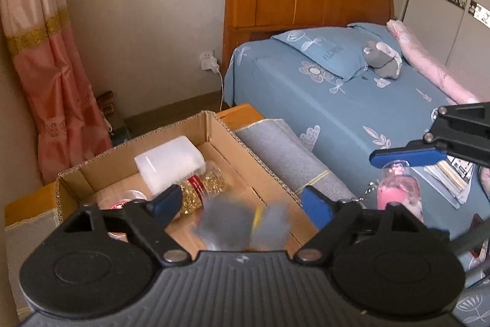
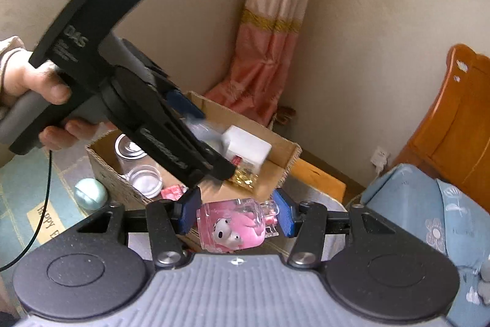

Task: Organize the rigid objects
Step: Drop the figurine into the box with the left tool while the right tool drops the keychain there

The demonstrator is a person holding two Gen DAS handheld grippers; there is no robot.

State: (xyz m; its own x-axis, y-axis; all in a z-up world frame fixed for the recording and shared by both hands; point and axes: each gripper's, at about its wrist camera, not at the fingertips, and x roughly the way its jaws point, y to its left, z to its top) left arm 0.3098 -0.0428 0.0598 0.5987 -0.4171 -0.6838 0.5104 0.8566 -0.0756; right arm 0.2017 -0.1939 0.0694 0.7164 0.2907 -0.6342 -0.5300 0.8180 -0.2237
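The right gripper [image 2: 238, 215] has its blue pads clamped on a clear pink bottle [image 2: 235, 224] with a small pink figure inside; the bottle lies crosswise between the pads, cap end toward the pad at 3 o'clock. From the left wrist view the same bottle hangs at about 3 o'clock, pinched under a blue pad, with a short chain dangling off its side.

The left gripper [image 1: 242, 206] has its fingers apart, and a blurred grey and yellow thing [image 1: 245, 224] sits in the gap, not pressed by either pad, apparently dropping into the cardboard box [image 1: 214, 124] below. Inside the box, at 11 o'clock from those fingers, lie a jar of gold pieces [image 1: 203, 189] with a white cap and a round clear container [image 1: 122, 201]. The box sits on a wooden stand beside the bed [image 1: 337, 100].

Risks, as I judge them: the bottle is smooth and held only across its ends, so a tilt or a jolt could let it twist out and fall short of the box, onto the grey mat or the bed edge. The two grippers are close over the same opening, so they could knock together. The dangling chain could snag the box wall. A hard drop could also crack the clear containers already inside.
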